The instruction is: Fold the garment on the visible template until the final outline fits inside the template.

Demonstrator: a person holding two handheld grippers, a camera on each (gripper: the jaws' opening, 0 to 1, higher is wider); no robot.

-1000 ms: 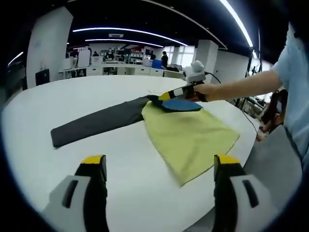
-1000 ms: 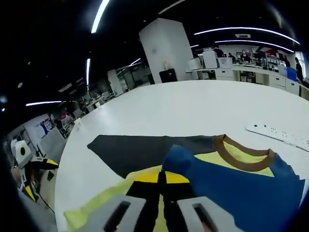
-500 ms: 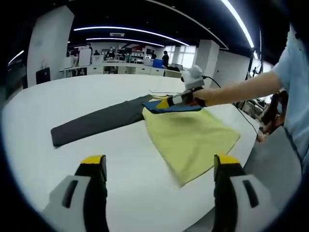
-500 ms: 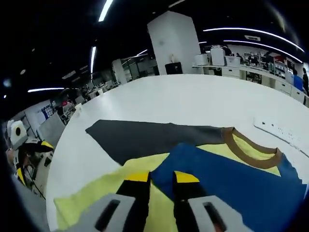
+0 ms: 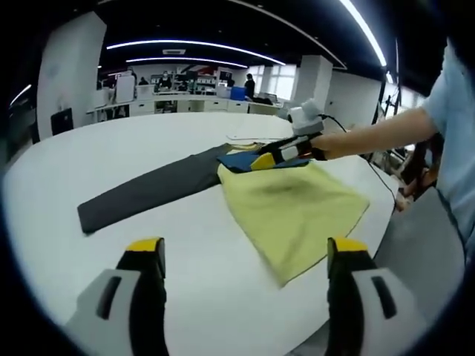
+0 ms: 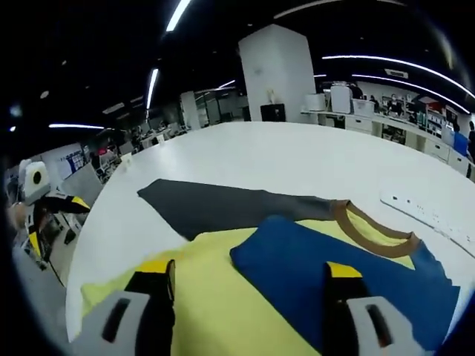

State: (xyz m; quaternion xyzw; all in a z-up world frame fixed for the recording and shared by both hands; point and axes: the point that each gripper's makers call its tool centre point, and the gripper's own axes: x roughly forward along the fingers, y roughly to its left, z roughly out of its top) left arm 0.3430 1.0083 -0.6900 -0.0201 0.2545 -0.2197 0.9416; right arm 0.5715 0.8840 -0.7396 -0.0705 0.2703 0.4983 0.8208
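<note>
The garment lies flat on the white table (image 5: 67, 163): a yellow body (image 5: 289, 208), a dark grey sleeve (image 5: 148, 189) stretched out to the left, and a blue sleeve (image 5: 256, 159) folded over the chest. In the right gripper view the blue sleeve (image 6: 334, 278) rests on the yellow body (image 6: 215, 293) below the brown collar (image 6: 375, 231), with the grey sleeve (image 6: 223, 208) beyond. My right gripper (image 6: 249, 268) is open just above the blue sleeve, holding nothing. It shows as the right gripper (image 5: 286, 150) in a person's hand. My left gripper (image 5: 246, 246) stands open over bare table, short of the hem.
A white power strip (image 6: 430, 219) lies on the table past the collar. The table's rounded edge (image 5: 375, 222) runs close to the garment's right side. The person's arm (image 5: 371, 137) reaches in from the right. Desks and shelves (image 5: 178, 104) stand far behind.
My right gripper has opened and let go of the blue sleeve, which now lies folded on the yellow body. The left gripper has stayed where it was.
</note>
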